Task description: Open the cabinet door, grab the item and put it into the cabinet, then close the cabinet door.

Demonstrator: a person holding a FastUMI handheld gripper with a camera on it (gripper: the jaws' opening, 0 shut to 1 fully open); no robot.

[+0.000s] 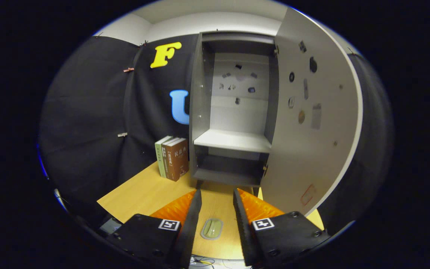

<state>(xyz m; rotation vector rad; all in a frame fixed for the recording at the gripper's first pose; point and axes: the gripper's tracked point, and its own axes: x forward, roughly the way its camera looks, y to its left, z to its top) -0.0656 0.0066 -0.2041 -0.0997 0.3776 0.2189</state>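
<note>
Gripper (217, 200) fingers spread apart, holding nothing; small pale oval item (212, 228) lies flat on wood table (144, 194) between the fingers, not touched by either. Cabinet (233, 108) straight ahead w/ door (312, 112) swung open to the right, shelf (233, 140) bare, books (172, 157) standing just left of it.

Gripper (217, 198) fingers spread apart over a small oval item (211, 228) on the table (144, 190), cabinet (233, 112) door (312, 123) open
</note>
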